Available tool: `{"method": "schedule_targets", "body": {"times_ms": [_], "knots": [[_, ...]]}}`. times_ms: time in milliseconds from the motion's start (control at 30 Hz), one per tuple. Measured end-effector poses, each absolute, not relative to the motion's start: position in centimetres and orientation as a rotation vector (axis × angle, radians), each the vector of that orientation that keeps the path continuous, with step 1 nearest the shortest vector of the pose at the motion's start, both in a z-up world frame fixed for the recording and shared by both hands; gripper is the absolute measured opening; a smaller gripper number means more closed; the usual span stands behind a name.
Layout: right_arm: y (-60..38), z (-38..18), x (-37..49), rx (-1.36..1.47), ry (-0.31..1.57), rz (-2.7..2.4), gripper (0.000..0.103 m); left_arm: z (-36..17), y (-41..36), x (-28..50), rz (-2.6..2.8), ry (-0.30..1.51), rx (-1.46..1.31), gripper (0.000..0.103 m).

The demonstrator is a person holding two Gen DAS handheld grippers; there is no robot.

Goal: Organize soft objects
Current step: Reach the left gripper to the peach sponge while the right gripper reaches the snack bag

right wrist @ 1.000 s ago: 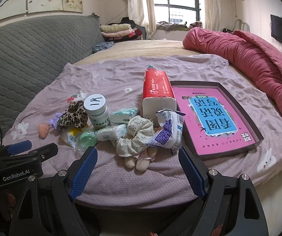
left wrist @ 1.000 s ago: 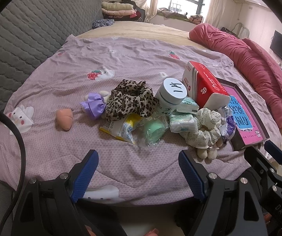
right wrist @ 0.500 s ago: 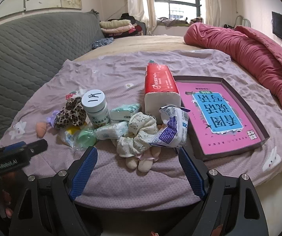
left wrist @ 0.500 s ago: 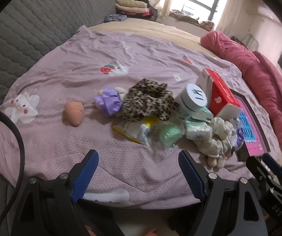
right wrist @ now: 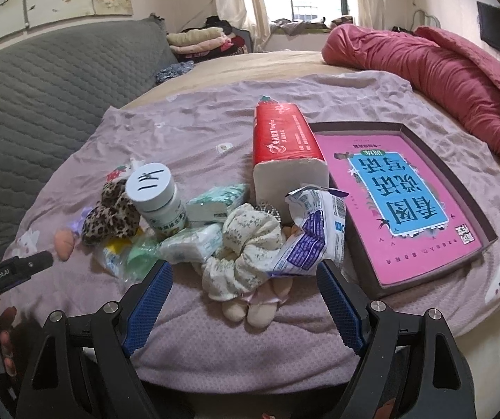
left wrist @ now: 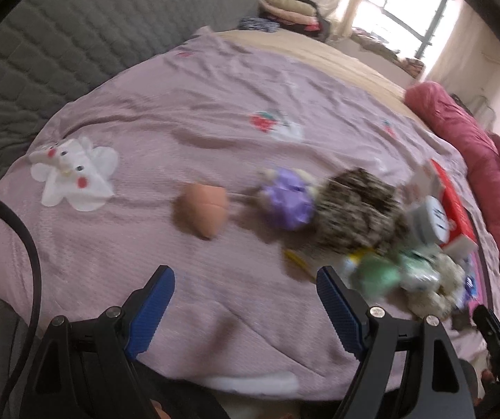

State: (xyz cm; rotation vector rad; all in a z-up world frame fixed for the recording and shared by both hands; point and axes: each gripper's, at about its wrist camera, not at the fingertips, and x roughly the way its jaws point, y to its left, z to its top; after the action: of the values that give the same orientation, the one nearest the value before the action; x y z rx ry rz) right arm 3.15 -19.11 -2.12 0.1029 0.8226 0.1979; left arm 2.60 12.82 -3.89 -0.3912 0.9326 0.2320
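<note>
left gripper (right wrist: 12, 272): "GenRobot.AI" | jar lid (right wrist: 148, 185): handwritten "1片"

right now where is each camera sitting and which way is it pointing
Left wrist: sits on the left gripper, jaws open, looking across the bed toward the peach sponge and purple scrunchie; blurred.
Right wrist: sits on the right gripper, jaws open, facing the floral scrunchie, tissue pack and pink tray; a hand shows at left.
Shared: leopard scrunchie, peach sponge, white-lidded jar.
</note>
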Motion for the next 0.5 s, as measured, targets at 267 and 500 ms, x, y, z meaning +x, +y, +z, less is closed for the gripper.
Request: {"method": "schedule_targets", "body": {"times_ms": [267,500], "knots": [[-19.6,-2.9,4.7,0.129,0.827,0.196,0.085,-6.1,17.6,4.4,0.298,0.938,-0.461,0.083],[-20.6,-3.1,6.0,0.15,0.82,0.172,0.085,-7.9,18.0,7.3,0.291,0.959,-0.451,0.077]]}}
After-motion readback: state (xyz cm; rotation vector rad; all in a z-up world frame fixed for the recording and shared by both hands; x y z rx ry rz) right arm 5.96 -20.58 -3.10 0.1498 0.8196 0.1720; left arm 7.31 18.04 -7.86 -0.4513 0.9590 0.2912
